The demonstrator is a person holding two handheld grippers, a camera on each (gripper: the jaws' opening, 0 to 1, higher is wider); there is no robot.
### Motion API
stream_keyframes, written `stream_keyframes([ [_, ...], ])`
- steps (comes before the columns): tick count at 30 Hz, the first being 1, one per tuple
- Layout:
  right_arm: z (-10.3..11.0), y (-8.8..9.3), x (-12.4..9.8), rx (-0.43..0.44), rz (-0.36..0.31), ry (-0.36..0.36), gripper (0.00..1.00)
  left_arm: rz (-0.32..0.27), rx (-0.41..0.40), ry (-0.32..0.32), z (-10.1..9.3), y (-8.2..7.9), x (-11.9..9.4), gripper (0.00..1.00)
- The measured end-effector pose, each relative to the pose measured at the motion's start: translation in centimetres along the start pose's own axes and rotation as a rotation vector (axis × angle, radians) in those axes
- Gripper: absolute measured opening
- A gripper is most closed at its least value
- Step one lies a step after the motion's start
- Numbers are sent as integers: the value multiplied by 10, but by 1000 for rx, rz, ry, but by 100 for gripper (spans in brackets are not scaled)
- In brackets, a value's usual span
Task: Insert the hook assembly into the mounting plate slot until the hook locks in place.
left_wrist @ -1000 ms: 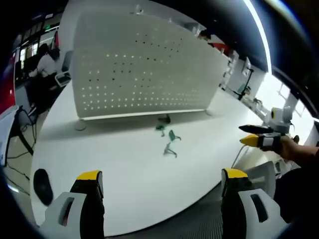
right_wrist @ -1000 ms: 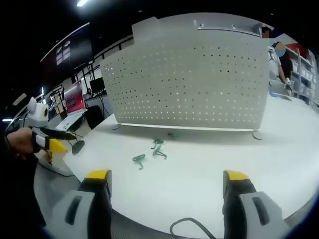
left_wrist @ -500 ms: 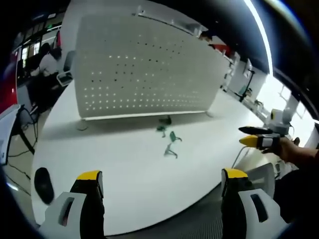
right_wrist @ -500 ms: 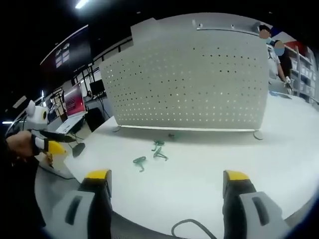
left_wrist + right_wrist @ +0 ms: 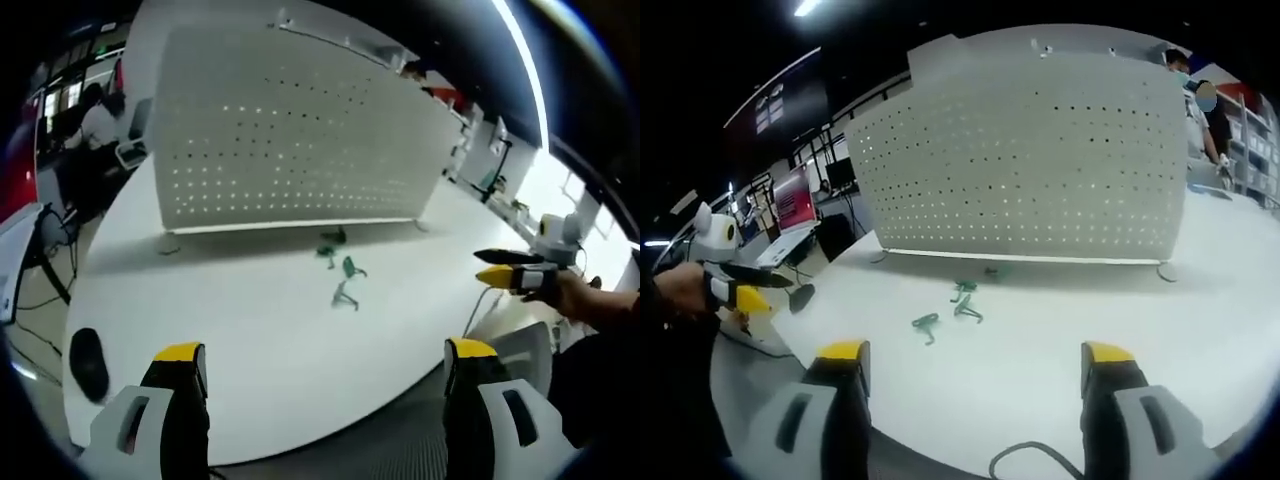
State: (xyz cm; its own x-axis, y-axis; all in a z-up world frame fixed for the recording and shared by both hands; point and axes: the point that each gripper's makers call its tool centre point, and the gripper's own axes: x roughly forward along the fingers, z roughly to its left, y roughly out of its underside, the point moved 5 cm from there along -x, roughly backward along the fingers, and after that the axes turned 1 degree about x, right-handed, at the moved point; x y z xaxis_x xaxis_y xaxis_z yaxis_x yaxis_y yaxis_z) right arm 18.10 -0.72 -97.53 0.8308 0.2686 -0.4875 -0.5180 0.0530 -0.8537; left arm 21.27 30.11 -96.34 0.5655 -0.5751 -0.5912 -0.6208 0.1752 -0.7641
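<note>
Though perforated, flat white pegboard (image 5: 290,140)

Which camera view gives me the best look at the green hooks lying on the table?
The right gripper view: the green hooks lie spread apart and slightly larger, below the pegboard. The left gripper view shows the same hooks smaller and more bunched.

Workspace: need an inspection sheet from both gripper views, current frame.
Surface: white table, mostly bare.
Job's things: white pegboard upright on feet; green hooks loose on the table in front of it, none mounted.
Clutter: dark oval object near table edge.
Grippers: left gripper and right gripper open, holding nothing, short of the hooks.
Cables: cable loop at table edge.
Surroundings: monitor, people at desks.
</note>
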Motion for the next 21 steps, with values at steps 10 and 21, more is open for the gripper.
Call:
stream_keyframes([
  [10, 17, 4, 31, -93, 49, -68, 65, 1, -12, -23, 9, 2, -5, 100],
  [21, 43, 13, 84, -132, 140, -204, 40, 5, -32, -45, 19, 0, -9, 100],
])
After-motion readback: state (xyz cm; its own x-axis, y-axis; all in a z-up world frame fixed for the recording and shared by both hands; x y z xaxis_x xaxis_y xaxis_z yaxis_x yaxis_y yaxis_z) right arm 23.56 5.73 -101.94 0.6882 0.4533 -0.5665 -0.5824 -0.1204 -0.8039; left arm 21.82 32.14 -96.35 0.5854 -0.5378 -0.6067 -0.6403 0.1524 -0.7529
